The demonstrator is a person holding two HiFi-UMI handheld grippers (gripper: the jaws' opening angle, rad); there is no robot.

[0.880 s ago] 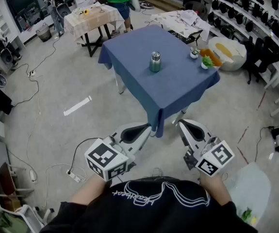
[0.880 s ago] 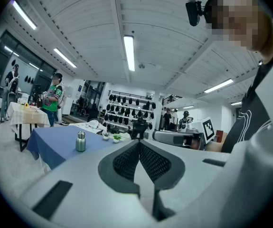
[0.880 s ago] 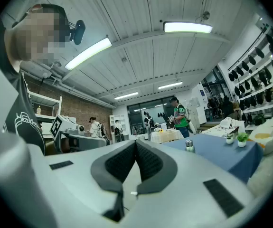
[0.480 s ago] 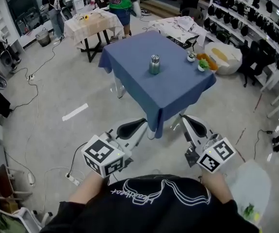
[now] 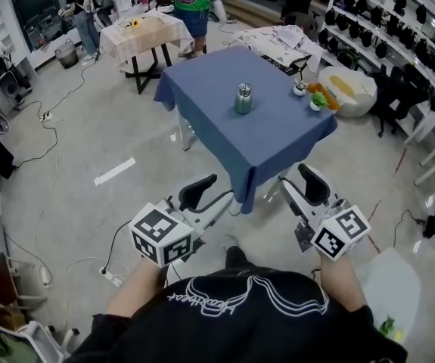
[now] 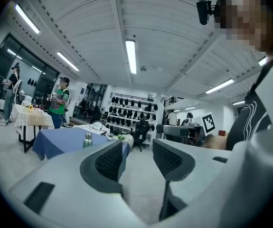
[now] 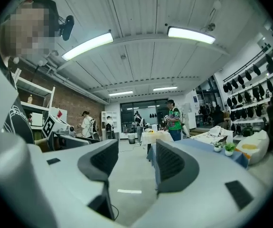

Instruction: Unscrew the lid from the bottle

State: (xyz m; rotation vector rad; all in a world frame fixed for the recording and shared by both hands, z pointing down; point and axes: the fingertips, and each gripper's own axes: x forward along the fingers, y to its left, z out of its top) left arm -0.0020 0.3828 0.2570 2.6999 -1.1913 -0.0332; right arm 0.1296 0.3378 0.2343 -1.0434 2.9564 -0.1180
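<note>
The approach is the step in hand: the bottle (image 5: 242, 101), lid (image 5: 243, 88) on, stands upright on the blue table (image 5: 270, 138), well apart from the left gripper (image 5: 206, 201) and right gripper (image 5: 300, 191), both half-open and empty, which must next reach past the near corner, clear of the small plants (image 5: 319, 97).

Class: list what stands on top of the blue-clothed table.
A metal bottle stands mid-table; two small potted plants sit near the right edge. The blue cloth covers the tabletop itself.
</note>
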